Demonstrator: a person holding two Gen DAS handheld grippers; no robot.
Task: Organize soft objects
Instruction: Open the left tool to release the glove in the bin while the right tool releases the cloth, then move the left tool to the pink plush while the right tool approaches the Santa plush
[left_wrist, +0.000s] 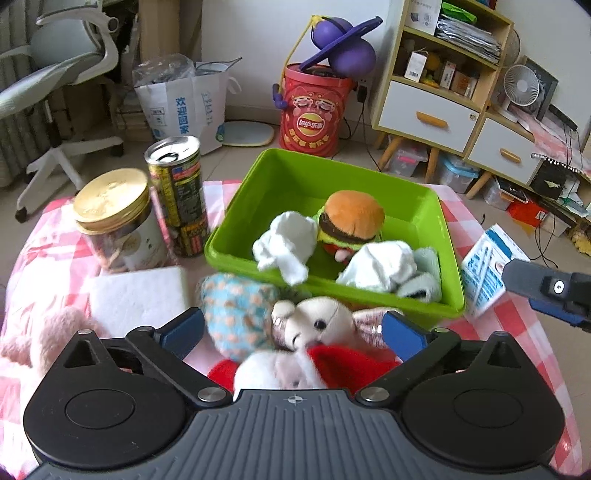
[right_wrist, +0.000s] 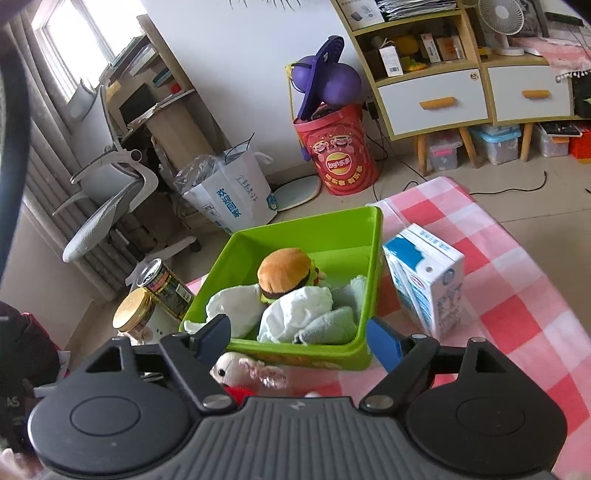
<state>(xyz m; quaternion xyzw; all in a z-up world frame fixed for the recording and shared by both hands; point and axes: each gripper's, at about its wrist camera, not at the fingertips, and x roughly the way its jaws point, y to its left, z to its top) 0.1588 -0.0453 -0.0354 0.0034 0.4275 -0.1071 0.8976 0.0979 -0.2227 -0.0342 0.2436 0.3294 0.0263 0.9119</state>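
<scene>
Plush rabbit (left_wrist: 314, 325): lies between spread fingers of left gripper (left_wrist: 293, 330), ungrasped; green bin (left_wrist: 258, 192) just beyond. Right gripper (right_wrist: 297, 336): spread, empty.

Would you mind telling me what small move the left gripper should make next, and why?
Probably close the left gripper on the cream plush toy with the red hat. Its jaws are open on either side of the toy, which lies on the checked cloth just outside the green plastic bin that already holds the plush hamburger and white cloths.
</scene>
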